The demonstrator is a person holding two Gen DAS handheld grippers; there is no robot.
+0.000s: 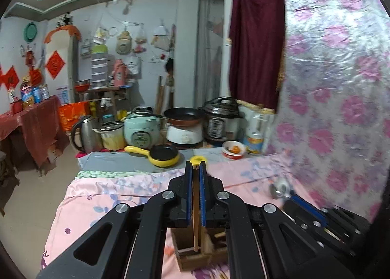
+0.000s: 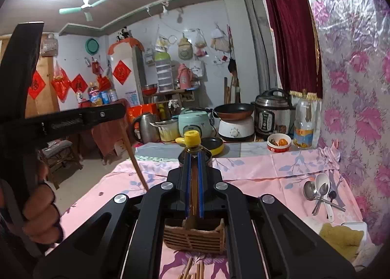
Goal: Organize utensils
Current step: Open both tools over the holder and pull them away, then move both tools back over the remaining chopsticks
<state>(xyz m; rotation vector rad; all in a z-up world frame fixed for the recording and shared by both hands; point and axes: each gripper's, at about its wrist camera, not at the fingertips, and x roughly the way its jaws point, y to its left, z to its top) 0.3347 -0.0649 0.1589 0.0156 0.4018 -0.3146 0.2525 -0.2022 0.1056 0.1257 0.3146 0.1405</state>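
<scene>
left tool (image 1: 195, 169) clamped on one wooden chopstick (image 1: 195, 220), hanging upright | right tool (image 2: 194, 159) clamped on another chopstick (image 2: 194, 196) | I see the wooden holder (image 2: 195, 237) directly below both | loose chopsticks (image 2: 192, 270) on the table (image 2: 256, 171)

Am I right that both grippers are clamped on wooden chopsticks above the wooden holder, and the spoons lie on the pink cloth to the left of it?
Not quite. The spoons lie to the right of the wooden holder, near the floral wall, as the right wrist view shows. The rest stands: the left gripper and the right gripper are each shut on a chopstick above the holder.
</scene>
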